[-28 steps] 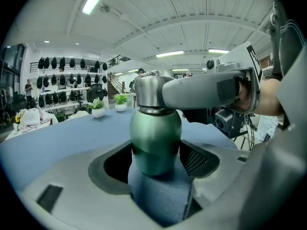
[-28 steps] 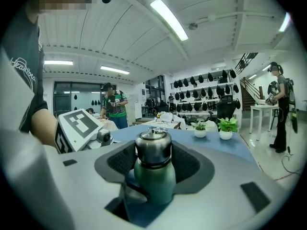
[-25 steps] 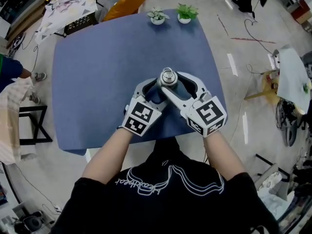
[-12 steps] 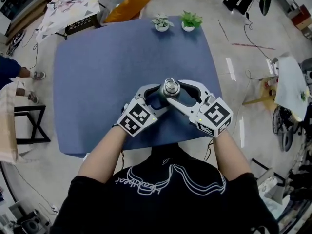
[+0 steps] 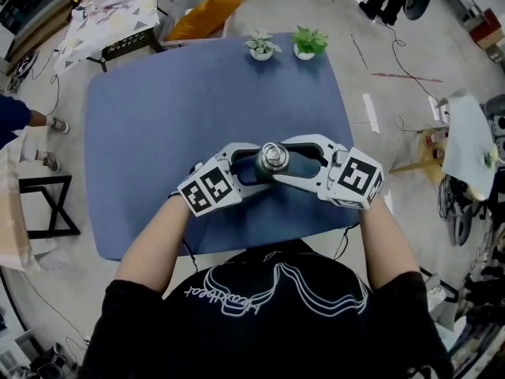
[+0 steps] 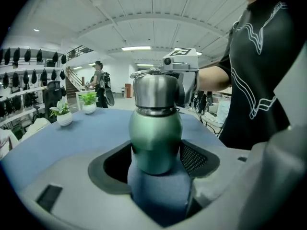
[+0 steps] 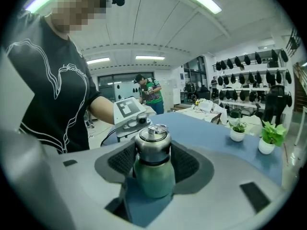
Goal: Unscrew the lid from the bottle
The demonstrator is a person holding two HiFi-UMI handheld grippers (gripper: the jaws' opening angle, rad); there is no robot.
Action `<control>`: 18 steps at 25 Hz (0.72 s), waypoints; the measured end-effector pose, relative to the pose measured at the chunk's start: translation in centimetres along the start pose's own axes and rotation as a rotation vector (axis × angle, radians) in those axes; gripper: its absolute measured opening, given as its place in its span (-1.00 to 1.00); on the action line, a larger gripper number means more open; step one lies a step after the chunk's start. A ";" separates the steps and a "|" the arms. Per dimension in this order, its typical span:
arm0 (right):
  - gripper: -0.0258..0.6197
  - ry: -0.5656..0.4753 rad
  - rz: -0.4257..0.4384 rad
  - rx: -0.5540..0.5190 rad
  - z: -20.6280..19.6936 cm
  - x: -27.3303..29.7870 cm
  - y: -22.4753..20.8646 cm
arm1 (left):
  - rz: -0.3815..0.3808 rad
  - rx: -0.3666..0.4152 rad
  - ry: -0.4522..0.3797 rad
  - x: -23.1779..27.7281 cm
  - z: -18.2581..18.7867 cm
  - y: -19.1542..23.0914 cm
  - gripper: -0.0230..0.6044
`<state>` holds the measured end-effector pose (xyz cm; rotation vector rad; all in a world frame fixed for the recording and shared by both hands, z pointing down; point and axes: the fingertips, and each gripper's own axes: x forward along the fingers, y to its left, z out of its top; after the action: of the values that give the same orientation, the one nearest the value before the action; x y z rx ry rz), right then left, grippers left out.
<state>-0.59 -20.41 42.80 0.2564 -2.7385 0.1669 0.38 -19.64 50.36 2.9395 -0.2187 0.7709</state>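
Observation:
A green bottle (image 6: pixel 156 138) with a steel lid (image 5: pixel 272 155) stands upright on the blue table (image 5: pixel 158 117), near its front edge. My left gripper (image 5: pixel 254 164) comes in from the left and is shut on the bottle's green body, which fills the gap between its dark pads (image 6: pixel 194 159). From the right, my right gripper (image 5: pixel 288 163) is shut on the steel lid (image 7: pixel 152 145), higher up than the left one. In the right gripper view the green body (image 7: pixel 153 178) shows below the pads, and the left gripper's marker cube (image 7: pixel 128 110) behind it.
Two small potted plants (image 5: pixel 261 46) (image 5: pixel 308 43) stand at the table's far edge. An orange cushion (image 5: pixel 201 14) and cluttered shelves lie beyond it. A black stool (image 5: pixel 47 204) and a person's leg are on the left. Cables cross the floor at the right.
Both grippers have swung round the bottle: the left marker cube went left, the right one went right, so they now lie nearly across the picture. The bottle stayed where it was.

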 end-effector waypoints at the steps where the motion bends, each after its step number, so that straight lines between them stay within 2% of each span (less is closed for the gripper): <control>1: -0.19 0.009 0.024 -0.008 0.0 0.1 0.1 | -0.020 0.015 0.006 -0.1 0.0 0.0 0.08; 5: -0.19 0.037 0.105 -0.033 -0.1 0.1 0.3 | -0.084 0.073 0.013 -0.1 -0.1 -0.2 0.08; 9: -0.19 0.049 0.142 -0.041 -0.2 0.0 0.5 | -0.112 0.089 -0.011 -0.1 -0.1 -0.3 0.08; 14: -0.17 0.030 0.133 -0.027 -0.1 0.0 0.5 | -0.102 0.088 -0.015 0.0 -0.2 -0.3 0.08; 15: -0.12 0.018 0.125 -0.005 -0.1 0.0 0.7 | -0.098 0.088 -0.013 0.1 -0.2 -0.4 0.08; 16: 0.07 0.000 0.111 0.022 0.2 -0.1 0.7 | -0.091 0.085 -0.013 0.1 -0.3 -0.4 0.08; 18: 0.15 -0.037 0.046 0.060 0.7 -0.2 0.5 | -0.069 0.071 -0.016 0.0 -0.3 -0.3 0.08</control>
<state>-0.80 -20.04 42.05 0.2155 -2.7801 0.2594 0.31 -19.26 50.59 3.0026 -0.0927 0.7619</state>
